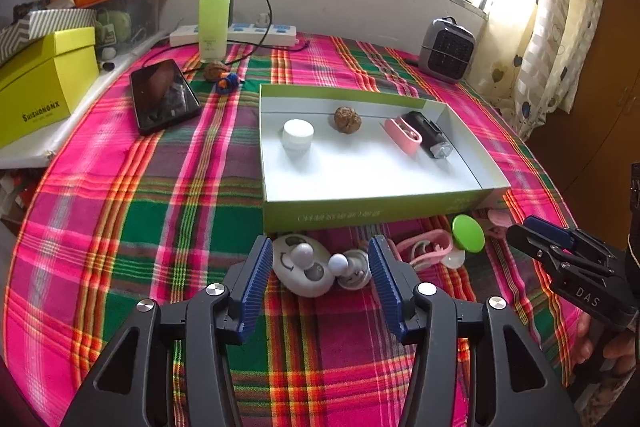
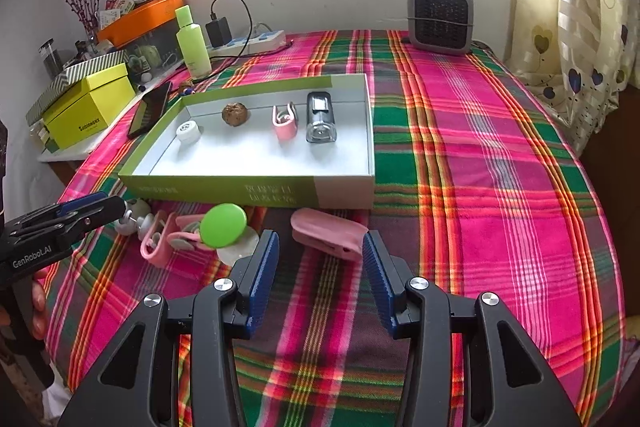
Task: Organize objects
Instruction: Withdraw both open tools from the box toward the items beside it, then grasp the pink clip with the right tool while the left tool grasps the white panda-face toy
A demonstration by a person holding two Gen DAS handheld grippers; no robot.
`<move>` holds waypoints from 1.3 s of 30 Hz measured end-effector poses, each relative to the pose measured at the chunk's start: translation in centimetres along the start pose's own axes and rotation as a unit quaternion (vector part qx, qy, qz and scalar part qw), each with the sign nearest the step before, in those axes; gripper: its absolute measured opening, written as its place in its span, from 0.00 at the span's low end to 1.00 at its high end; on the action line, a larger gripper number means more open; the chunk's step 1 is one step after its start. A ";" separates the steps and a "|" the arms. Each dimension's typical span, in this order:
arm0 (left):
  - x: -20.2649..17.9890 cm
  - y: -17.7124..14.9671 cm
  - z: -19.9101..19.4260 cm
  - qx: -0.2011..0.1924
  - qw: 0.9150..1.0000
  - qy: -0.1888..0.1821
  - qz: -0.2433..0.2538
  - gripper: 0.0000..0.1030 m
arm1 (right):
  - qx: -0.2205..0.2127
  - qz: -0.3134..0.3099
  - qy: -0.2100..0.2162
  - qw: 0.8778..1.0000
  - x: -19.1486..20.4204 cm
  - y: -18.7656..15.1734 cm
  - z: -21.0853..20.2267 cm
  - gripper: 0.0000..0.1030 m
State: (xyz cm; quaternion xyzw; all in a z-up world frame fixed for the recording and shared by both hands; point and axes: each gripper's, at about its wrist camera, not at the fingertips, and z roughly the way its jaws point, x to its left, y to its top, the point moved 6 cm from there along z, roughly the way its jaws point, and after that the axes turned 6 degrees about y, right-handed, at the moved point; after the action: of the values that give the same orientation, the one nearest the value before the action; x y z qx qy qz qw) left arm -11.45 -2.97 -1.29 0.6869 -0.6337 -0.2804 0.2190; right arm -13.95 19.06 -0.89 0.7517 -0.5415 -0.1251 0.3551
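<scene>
A shallow green-sided box (image 1: 376, 213) (image 2: 248, 189) lies on the plaid cloth. It holds a white jar (image 1: 297, 135), a walnut (image 1: 347, 119), a pink clip (image 1: 404, 135) and a black light (image 1: 430, 134). My left gripper (image 1: 318, 263) is open around a white earbud case (image 1: 296, 269) and loose white buds (image 1: 352, 269) in front of the box. My right gripper (image 2: 320, 251) is open, just short of a pink clip (image 2: 326, 233). A green round lid (image 2: 223, 225) and another pink clip (image 2: 158, 243) lie to its left.
A black phone (image 1: 162, 97), a green bottle (image 1: 214, 15), a power strip (image 1: 236, 35) and a small walnut with a blue toy (image 1: 220, 75) lie beyond the box. A grey heater (image 2: 440, 19) stands at the back right. Yellow and orange boxes (image 1: 44, 83) crowd the left shelf.
</scene>
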 end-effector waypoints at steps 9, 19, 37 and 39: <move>0.2 -1.0 1.1 0.018 1.000 -0.001 -0.004 0.49 | 0.006 0.013 -0.002 1.000 -1.1 -0.9 0.1 0.44; 1.4 -1.2 2.2 0.029 0.999 0.014 -0.018 0.49 | 0.007 0.011 -0.001 1.000 -1.3 -0.8 0.3 0.44; 2.1 -0.7 2.7 0.022 0.999 0.005 -0.035 0.48 | 0.014 -0.006 0.001 1.000 -1.0 -0.1 1.2 0.44; 2.3 -0.7 2.7 0.021 0.999 0.006 -0.037 0.43 | 0.016 -0.011 0.000 1.000 -0.9 0.1 1.4 0.44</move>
State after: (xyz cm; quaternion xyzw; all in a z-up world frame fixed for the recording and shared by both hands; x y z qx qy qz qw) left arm -12.60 -5.02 -3.99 0.7163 -0.6121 -0.2707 0.1975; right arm -15.19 19.31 -1.99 0.7633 -0.5349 -0.1210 0.3415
